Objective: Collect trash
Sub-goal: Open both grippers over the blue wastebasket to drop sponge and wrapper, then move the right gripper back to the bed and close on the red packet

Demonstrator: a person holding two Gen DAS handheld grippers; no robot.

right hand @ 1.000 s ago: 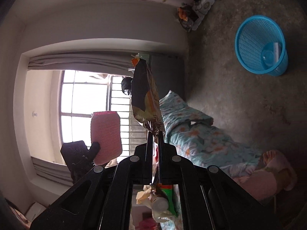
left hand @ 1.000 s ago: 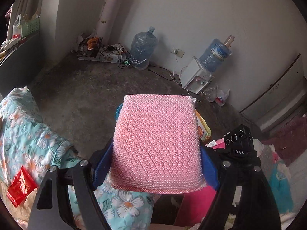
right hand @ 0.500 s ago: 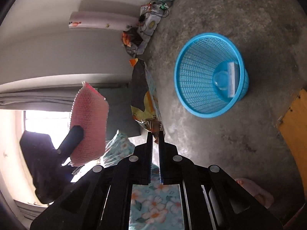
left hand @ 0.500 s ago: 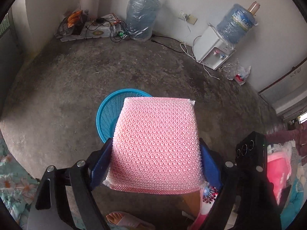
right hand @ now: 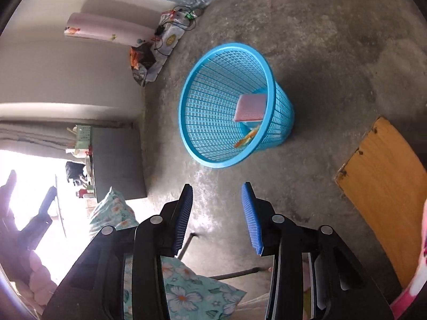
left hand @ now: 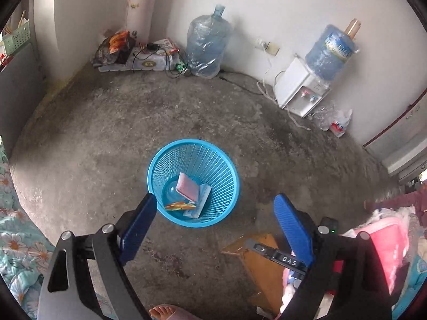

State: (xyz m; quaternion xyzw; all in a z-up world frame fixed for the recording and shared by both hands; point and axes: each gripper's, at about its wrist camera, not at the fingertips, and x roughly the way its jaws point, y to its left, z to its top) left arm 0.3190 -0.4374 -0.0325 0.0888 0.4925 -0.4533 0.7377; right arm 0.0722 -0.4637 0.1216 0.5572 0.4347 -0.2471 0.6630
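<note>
A blue mesh waste basket (left hand: 192,141) stands on the concrete floor. Inside it lie a pink sponge (left hand: 188,188), an orange snack wrapper (left hand: 178,206) and a pale packet (left hand: 200,204). My left gripper (left hand: 214,198) hovers above the basket's near side, its jaws wide and still opening, with nothing between them. In the right wrist view the basket (right hand: 208,106) holds the sponge (right hand: 250,106) and the wrapper (right hand: 246,138). My right gripper (right hand: 217,186) hangs just short of the basket, its jaws opening and empty.
A wooden board (left hand: 261,261) lies on the floor right of the basket. Floral bedding (right hand: 186,293) is close below the right gripper. Water jugs (left hand: 206,48), a dispenser (left hand: 301,93) and clutter (left hand: 138,56) line the far wall. A person's foot (left hand: 165,312) is at the bottom edge.
The pink sponge has left the left gripper and the snack wrapper has left the right gripper; both now lie in the basket. Both grippers have come down toward it. The right jaws have parted.
</note>
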